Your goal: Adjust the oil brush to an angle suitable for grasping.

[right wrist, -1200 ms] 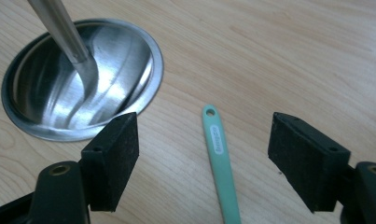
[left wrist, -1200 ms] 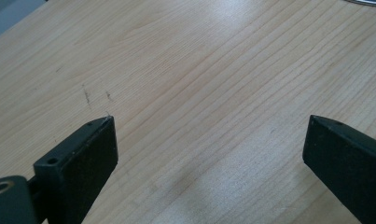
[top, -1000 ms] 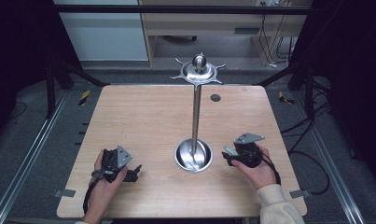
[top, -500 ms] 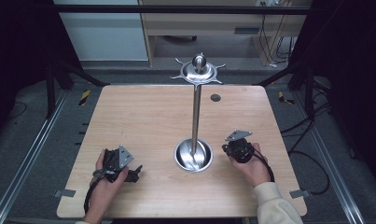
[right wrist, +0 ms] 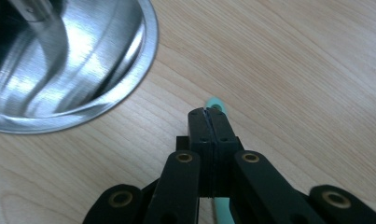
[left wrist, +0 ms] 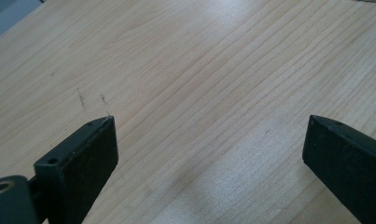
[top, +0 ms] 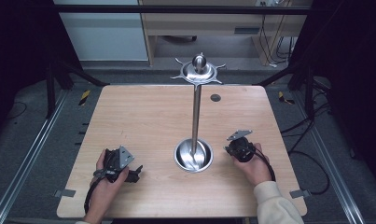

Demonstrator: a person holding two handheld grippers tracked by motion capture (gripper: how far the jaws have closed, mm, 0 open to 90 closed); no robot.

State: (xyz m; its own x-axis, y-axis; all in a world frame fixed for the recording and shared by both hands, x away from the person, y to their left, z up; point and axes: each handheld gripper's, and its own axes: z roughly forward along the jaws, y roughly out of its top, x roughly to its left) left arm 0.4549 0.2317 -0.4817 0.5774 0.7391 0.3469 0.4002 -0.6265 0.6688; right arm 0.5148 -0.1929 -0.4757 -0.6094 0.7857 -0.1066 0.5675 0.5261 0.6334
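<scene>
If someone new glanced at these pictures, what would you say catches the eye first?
Most striking is the tall polished metal stand at the middle of the wooden table, its round dished base gleaming and its top a spiked disc with a ball knob. Right of the base, the right gripper has its jaws shut on a thin mint-green strip. Near the table's front left, the left gripper rests wide open over bare wood.

Wooden table [top: 143, 121], steel stand [top: 195, 116] with round base, grey floor [top: 31, 140], dark frame [top: 50, 79]
</scene>
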